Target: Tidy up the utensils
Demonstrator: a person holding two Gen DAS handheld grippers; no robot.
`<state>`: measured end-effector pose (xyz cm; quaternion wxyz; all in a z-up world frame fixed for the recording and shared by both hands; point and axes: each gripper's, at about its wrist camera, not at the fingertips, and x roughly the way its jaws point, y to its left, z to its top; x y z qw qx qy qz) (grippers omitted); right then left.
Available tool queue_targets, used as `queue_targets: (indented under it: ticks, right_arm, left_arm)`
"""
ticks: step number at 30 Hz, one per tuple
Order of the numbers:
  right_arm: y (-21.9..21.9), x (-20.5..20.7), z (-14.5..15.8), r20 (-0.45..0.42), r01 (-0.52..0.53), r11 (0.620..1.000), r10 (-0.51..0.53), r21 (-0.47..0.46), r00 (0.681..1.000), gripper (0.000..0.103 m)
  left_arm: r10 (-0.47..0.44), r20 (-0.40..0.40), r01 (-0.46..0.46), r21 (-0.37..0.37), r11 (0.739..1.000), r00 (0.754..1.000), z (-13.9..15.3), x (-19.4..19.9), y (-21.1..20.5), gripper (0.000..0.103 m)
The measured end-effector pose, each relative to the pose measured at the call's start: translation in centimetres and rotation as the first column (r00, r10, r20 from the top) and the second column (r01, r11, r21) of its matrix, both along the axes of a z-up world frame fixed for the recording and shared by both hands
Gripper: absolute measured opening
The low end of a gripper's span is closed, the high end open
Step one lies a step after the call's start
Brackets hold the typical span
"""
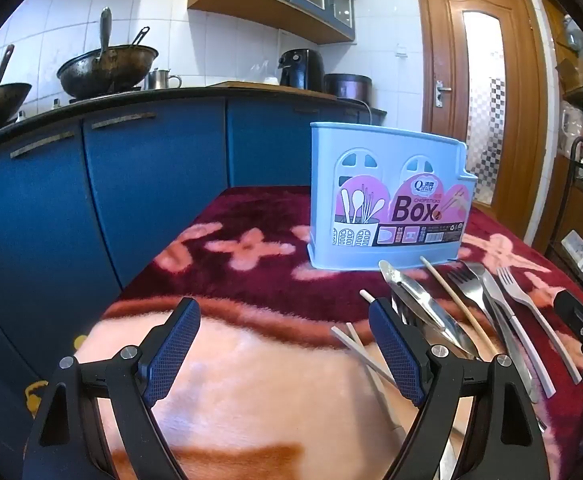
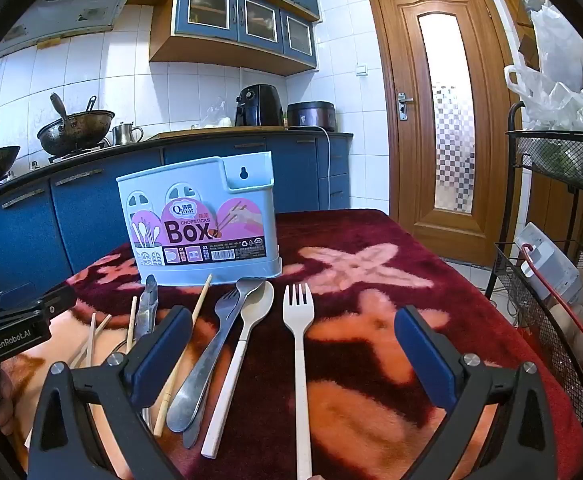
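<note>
Both tools stand wide open and hold nothing. The right tool [image 2: 287, 356] hovers low over the desk [image 2: 431, 248], and the white fork [image 2: 300, 364] lies on the blanket between its spread jaws, nearer the left jaw, tines toward the box [image 2: 203, 220] and handle running back toward the camera. Its long axis runs almost straight along the tool's line of sight, so the jaws would close across the handle with no need to turn the wrist. Just left of it lie the white spoon [image 2: 247, 332], a steel fork [image 2: 211, 344] and a chopstick [image 2: 187, 340], close together and fanned toward the box. The left tool [image 1: 287, 354] hangs over bare blanket, with the pile of knife [image 1: 423, 304] and chopsticks off to its right, partly behind its right jaw. The right hand is judged nearer the fork; the box stands upright beyond the utensils, still empty as far as can be seen.
</note>
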<state>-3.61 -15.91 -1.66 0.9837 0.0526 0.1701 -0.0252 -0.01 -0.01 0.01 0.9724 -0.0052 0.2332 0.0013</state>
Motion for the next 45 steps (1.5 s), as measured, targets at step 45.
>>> queue_targets:
  ticks: [45]
  right_arm:
    - [-0.07,-0.03,0.07,0.002,0.0,1.0,0.0,-0.003,1.0,0.103]
  left_arm:
    - [0.001,0.002,-0.001,-0.011,1.0,1.0,-0.01,0.01,0.05,0.087]
